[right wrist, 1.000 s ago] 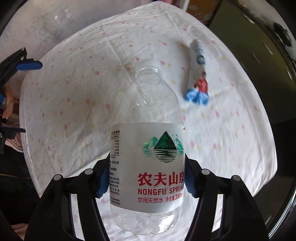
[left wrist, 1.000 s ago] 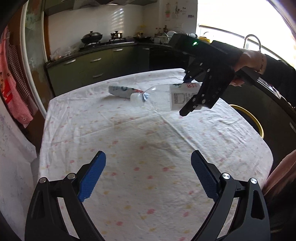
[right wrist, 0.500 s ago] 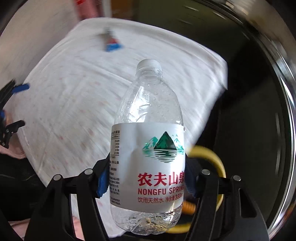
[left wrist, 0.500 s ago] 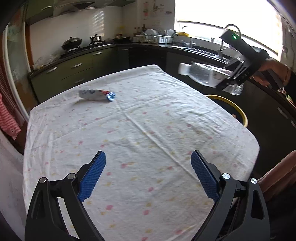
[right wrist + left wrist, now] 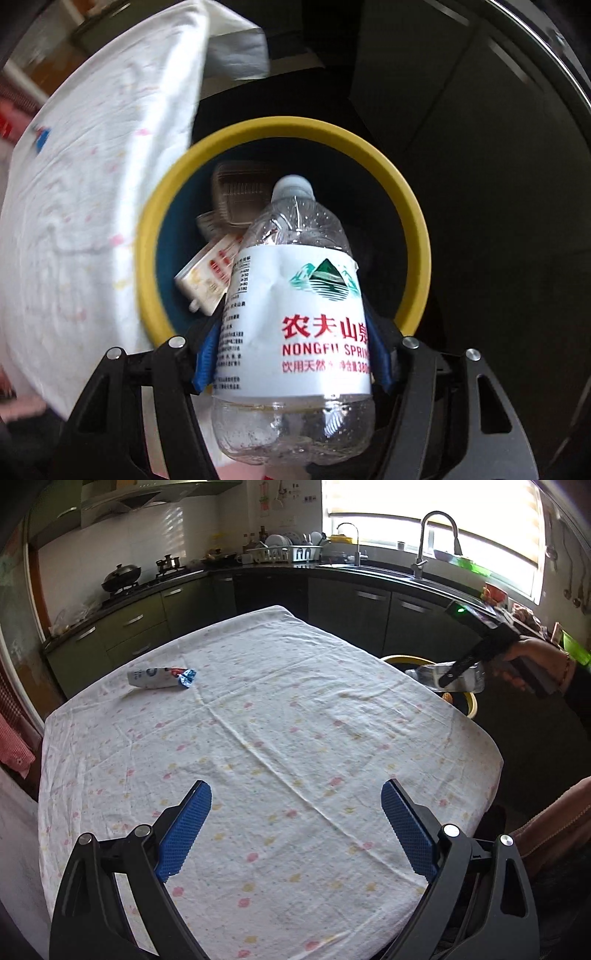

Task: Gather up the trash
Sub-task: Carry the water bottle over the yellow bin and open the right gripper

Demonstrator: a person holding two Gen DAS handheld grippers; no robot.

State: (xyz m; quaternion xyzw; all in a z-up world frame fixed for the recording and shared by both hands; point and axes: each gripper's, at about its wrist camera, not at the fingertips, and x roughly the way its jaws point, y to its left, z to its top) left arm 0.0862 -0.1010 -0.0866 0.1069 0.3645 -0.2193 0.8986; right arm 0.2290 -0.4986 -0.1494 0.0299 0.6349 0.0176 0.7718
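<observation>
Kitchen cabinets in dark green line the background of my left wrist view, with a steel tap (image 5: 436, 539) before the bright window at upper right. Below them spreads the worktop under a white cloth with small pink and yellow flowers (image 5: 280, 738).

My left gripper (image 5: 295, 812) sits at the bottom of that frame, its blue pads spread wide with nothing between them. A crumpled white and blue wrapper (image 5: 159, 675) lies on the cloth at centre left.

My right gripper (image 5: 291, 354) is clamped on the labelled middle of a clear, nearly empty plastic water bottle with a white label (image 5: 295, 317), its cap pointing away from me. Behind it gapes a round bin with a yellow rim and dark inside (image 5: 413, 236), just beside the cloth's edge. Inside, at centre left, lie a clear plastic tray (image 5: 240, 199) and a white carton with red print (image 5: 207, 280).
</observation>
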